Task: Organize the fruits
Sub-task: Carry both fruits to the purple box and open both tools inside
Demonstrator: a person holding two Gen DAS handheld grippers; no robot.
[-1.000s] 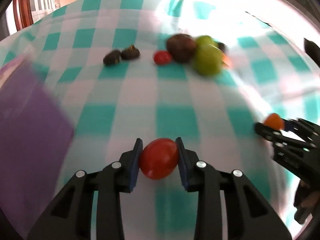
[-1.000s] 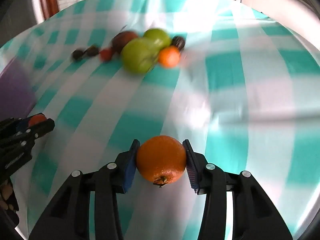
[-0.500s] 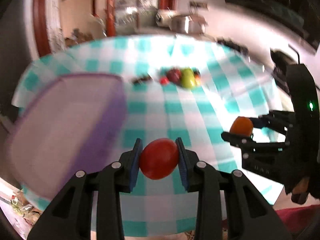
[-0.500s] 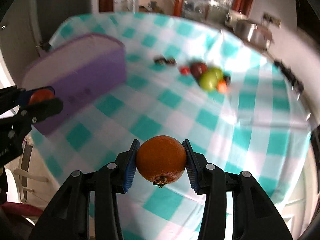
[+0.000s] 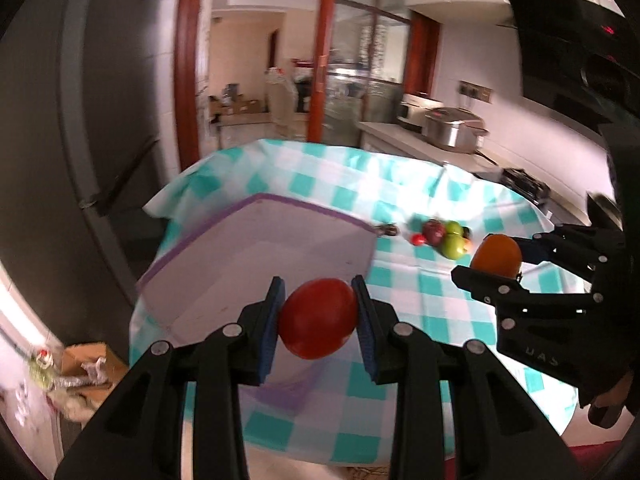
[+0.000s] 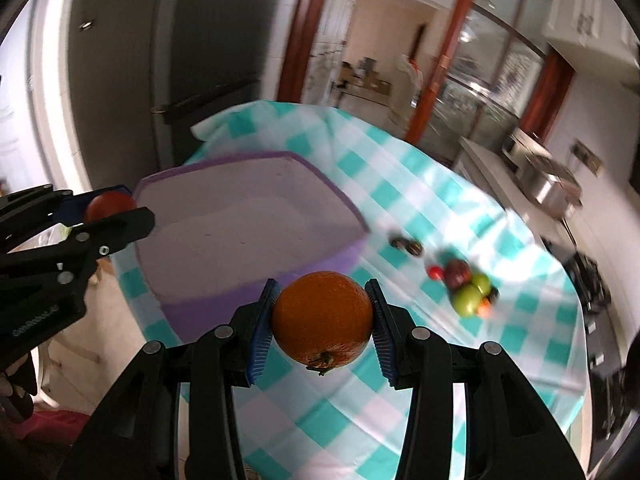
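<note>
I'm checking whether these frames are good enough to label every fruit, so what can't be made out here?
- Small dark pieces beside the purple bin, right wrist view: blurred and tiny, kind unclear.
- Fruit pile, left wrist view: too small and overlapping to count.
- Purple bin's near floor, left wrist view: hidden behind the tomato in the left hand-held gripper.
- Underside of the orange in the right hand-held gripper: faces away.

Both tongs, left (image 5: 318, 326) & right (image 6: 322, 324): black plastic linkage arms w/ round silver screws, ribbed blue pads (image 5: 269, 332). Pale lettering on each body side, too blurred to read.
</note>
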